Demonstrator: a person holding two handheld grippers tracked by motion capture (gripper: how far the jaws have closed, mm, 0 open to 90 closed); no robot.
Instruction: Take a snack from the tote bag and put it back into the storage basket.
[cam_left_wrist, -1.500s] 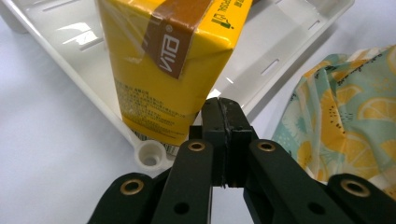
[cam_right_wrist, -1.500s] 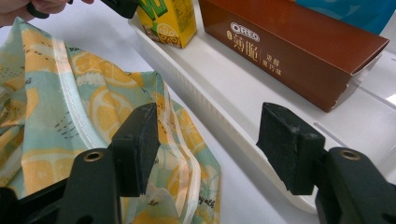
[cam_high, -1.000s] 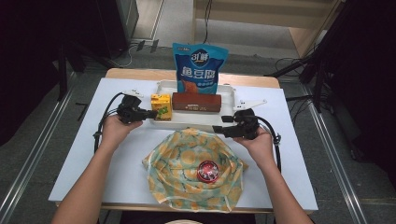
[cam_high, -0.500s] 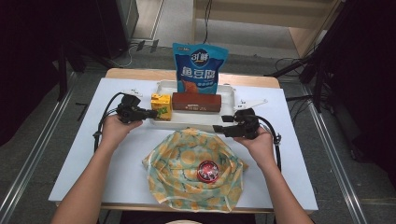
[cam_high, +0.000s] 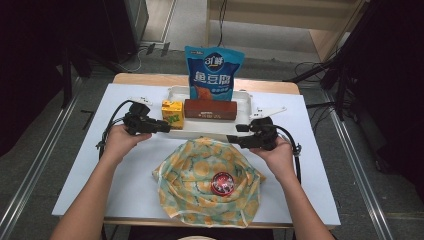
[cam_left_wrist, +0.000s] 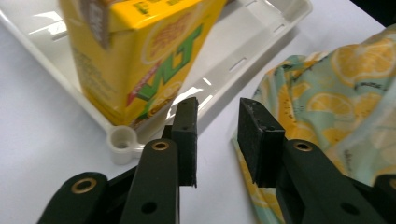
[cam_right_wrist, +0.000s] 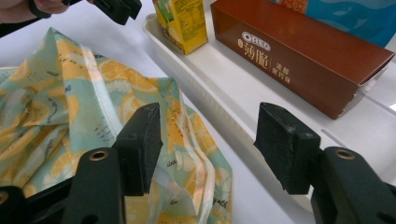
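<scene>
left gripper (cam_high: 159, 126) by yellow carton (cam_high: 172, 114) (in white tray (cam_high: 245, 102)), right gripper (cam_high: 234, 139) over lemon-print bag (cam_high: 200, 175)

Blue snack bag (cam_high: 214, 72) (upright), brown box (cam_high: 210, 109)

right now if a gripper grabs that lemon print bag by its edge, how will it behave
Probably floppy: the lemon print bag lies crumpled in soft folds, so it should sag and drape from the pinch. It looks thin and light. The red round thing resting on it might slide off once the cloth lifts.
</scene>
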